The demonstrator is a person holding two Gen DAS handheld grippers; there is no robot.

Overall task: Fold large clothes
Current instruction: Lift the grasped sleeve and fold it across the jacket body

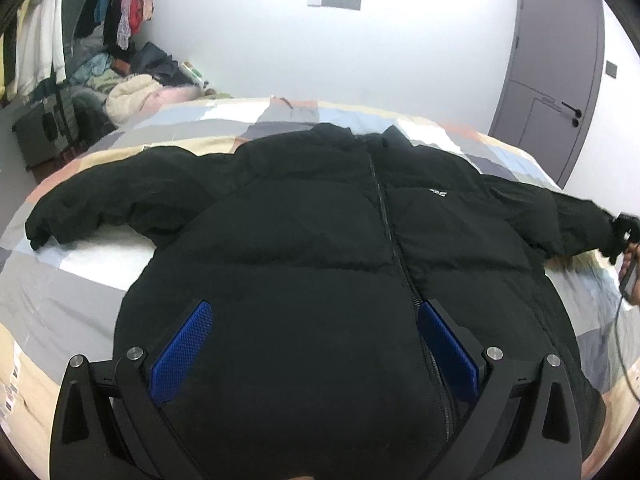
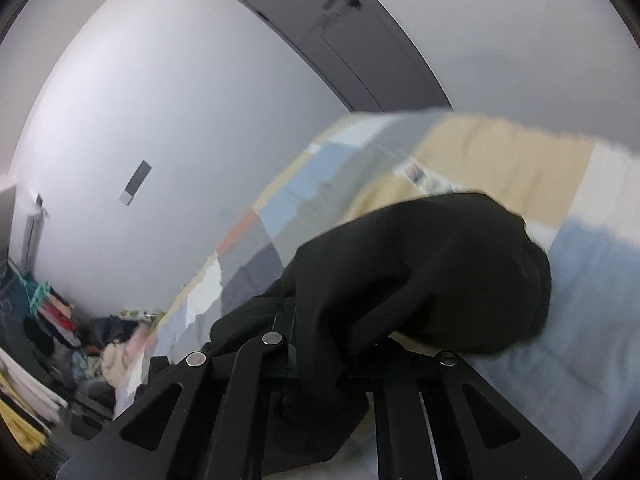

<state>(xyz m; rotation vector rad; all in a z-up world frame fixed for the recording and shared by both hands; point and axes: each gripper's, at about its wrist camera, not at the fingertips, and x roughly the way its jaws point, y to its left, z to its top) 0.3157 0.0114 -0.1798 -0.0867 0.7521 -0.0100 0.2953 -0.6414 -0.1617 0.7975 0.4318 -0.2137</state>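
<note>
A black puffer jacket (image 1: 320, 220) lies face up on the bed, zipper closed, both sleeves spread out sideways. My left gripper (image 1: 314, 316) is open, its blue pads (image 1: 182, 350) wide apart just above the jacket's lower hem. My right gripper (image 1: 624, 236) shows at the far right edge of the left wrist view, at the cuff of the jacket's right-hand sleeve. In the right wrist view the black sleeve end (image 2: 420, 280) is bunched between and over the fingers, which hide under the cloth; the gripper is shut on it and the view is tilted and blurred.
The bed has a patchwork cover (image 1: 80, 280) in grey, beige, white and blue. A heap of clothes (image 1: 132, 88) and hanging garments (image 1: 128, 12) stand at the back left. A grey door (image 1: 560, 80) is at the back right.
</note>
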